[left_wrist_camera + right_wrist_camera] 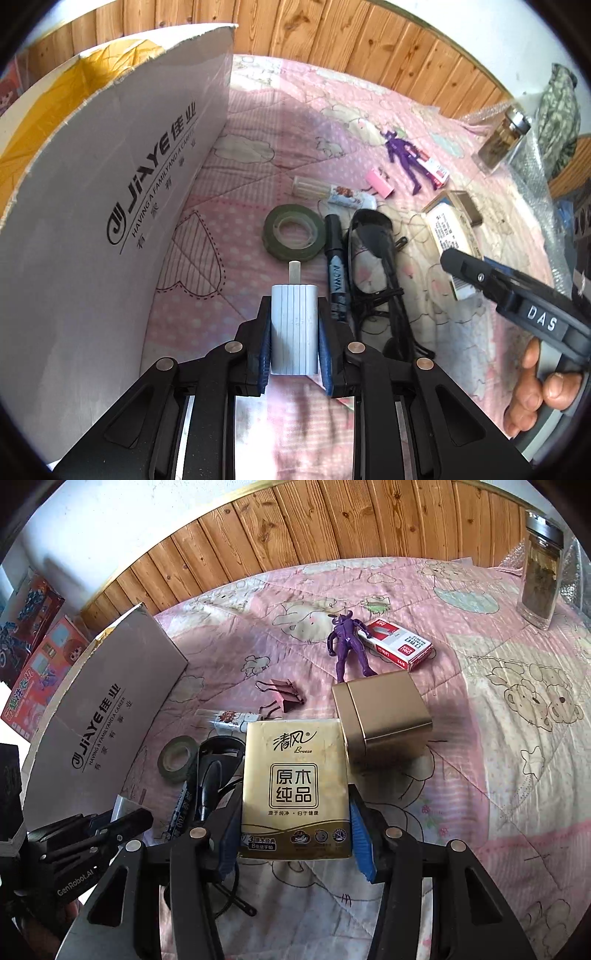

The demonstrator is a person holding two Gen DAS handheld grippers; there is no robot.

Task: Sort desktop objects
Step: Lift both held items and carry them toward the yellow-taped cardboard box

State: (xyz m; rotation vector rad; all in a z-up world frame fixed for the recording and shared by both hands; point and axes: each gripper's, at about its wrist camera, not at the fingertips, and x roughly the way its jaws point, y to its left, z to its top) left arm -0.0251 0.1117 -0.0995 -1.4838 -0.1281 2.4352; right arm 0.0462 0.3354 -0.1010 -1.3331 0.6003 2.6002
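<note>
Since both are prob headed for the box (110, 166) on the left, left hand-held gripper (294, 332) is clamped on a grey charger (293, 325) w/ prongs forward, right hand-held gripper (295, 834) pinching a tissue pack (295, 779) above the quilt (498, 738).

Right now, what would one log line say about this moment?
left gripper: shut on white charger | right gripper: shut on tissue pack | cardboard box: beside left

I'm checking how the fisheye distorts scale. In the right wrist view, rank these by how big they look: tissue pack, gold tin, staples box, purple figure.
1. tissue pack, though it is nearest the camera, so inflated
2. gold tin
3. staples box and purple figure: these look alike, so I won't rank them.
</note>
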